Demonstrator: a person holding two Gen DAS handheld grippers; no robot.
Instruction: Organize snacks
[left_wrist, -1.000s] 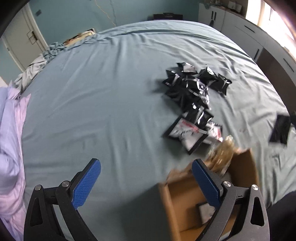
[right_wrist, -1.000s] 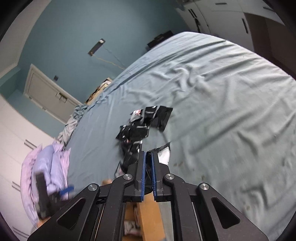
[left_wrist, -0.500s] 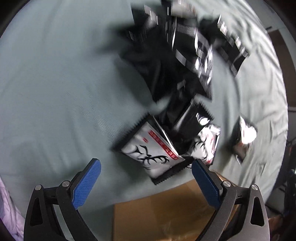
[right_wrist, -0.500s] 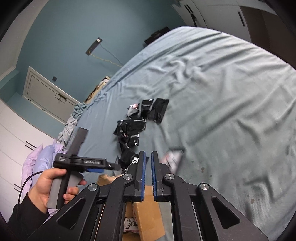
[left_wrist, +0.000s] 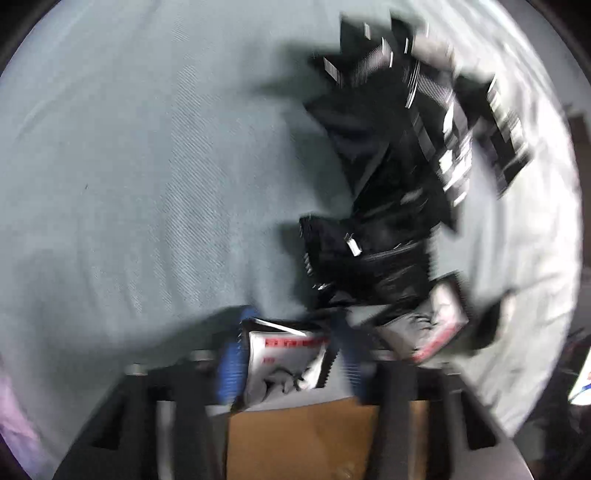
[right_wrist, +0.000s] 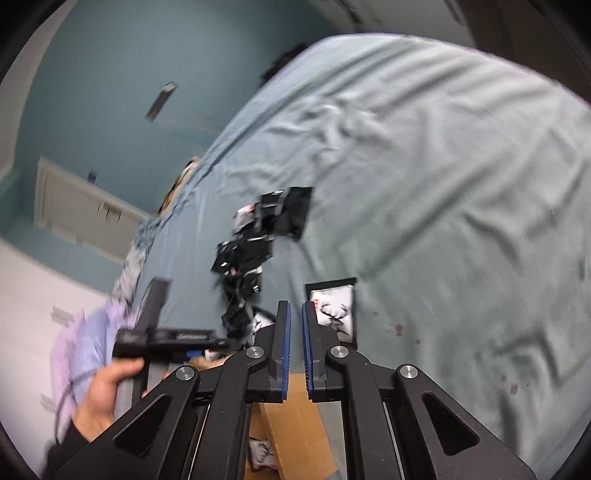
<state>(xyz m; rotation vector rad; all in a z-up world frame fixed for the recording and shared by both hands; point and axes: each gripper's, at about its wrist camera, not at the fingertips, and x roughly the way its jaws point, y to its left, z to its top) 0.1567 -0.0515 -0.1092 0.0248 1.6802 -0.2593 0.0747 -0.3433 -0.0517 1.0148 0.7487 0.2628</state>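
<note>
Teal bedsheet (right_wrist: 424, 177), teal wall (right_wrist: 122, 62)

a bedroom in a home is shown. most of both views is filled by a wide bed (right_wrist: 424, 166) covered with a creased grey-blue sheet (left_wrist: 147, 166). lilac bedding (right_wrist: 70, 354) is bunched at one edge of the bed, with more crumpled cloth beyond it. the walls (right_wrist: 110, 74) are painted teal, and a pale panelled door (right_wrist: 77, 218) is set in one of them. white cabinets (right_wrist: 388, 11) are seen blurred at the top of the right wrist view. a brown cardboard box (left_wrist: 295, 439) is placed on the bed.
</note>
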